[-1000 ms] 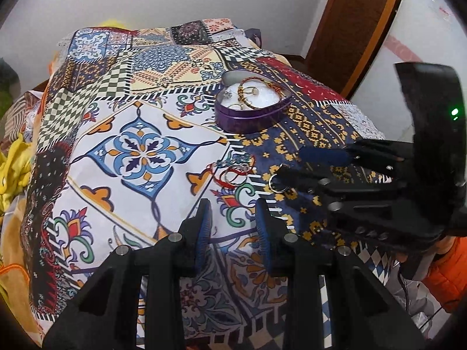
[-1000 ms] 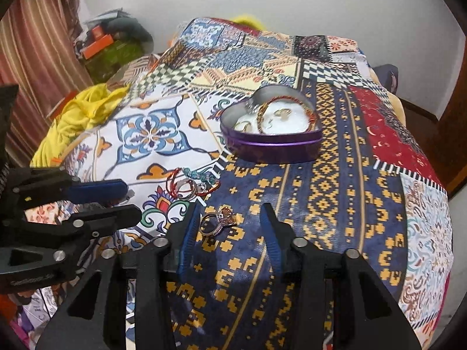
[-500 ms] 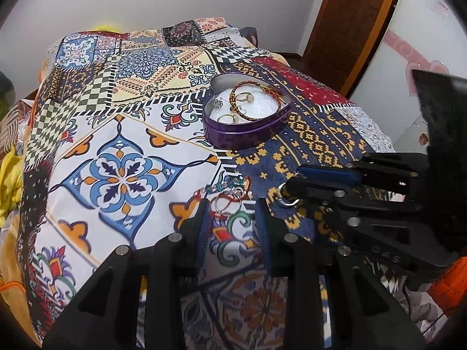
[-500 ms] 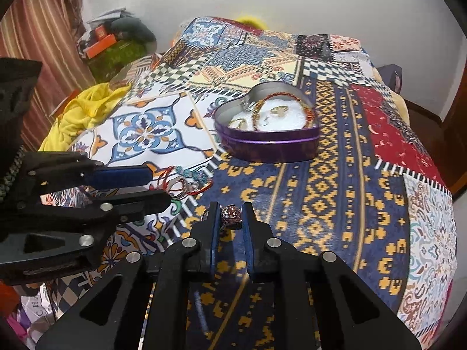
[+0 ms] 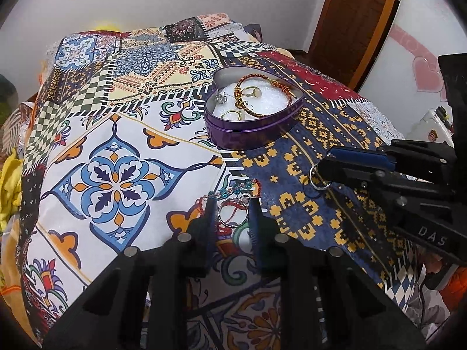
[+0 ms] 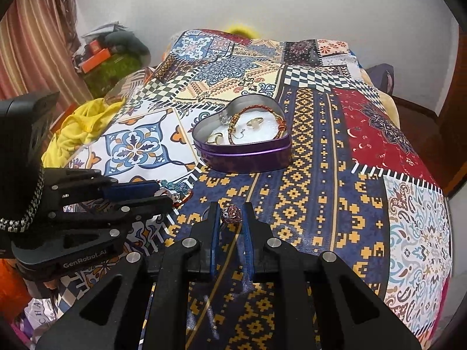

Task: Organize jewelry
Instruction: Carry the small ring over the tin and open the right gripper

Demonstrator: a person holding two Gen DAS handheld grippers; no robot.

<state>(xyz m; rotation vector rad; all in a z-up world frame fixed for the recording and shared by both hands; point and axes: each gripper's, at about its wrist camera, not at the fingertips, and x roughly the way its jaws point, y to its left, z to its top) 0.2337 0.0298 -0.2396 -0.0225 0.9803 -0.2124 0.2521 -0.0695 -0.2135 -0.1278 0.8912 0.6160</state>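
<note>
Though half-hidden, ring (image 6: 230, 215) pinched in right claw (image 6: 230, 218) — left claw (image 5: 230, 213) ajar, empty

"GenRobot.AI" on left claw (image 6: 140, 197), "DAS" on right claw (image 5: 321, 172)

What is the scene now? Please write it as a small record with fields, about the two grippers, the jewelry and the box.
surface: patchwork bedspread
box: purple heart-shaped tin, open, white lining
in box: braided bracelet, gold rings
right gripper: shut on ring with red stone, above the bedspread
left gripper: open, fingers on either side of silver ring
loose beside silver ring: teal bead bracelet, red cord
not yet in box: the two rings, teal bracelet, red cord
</note>
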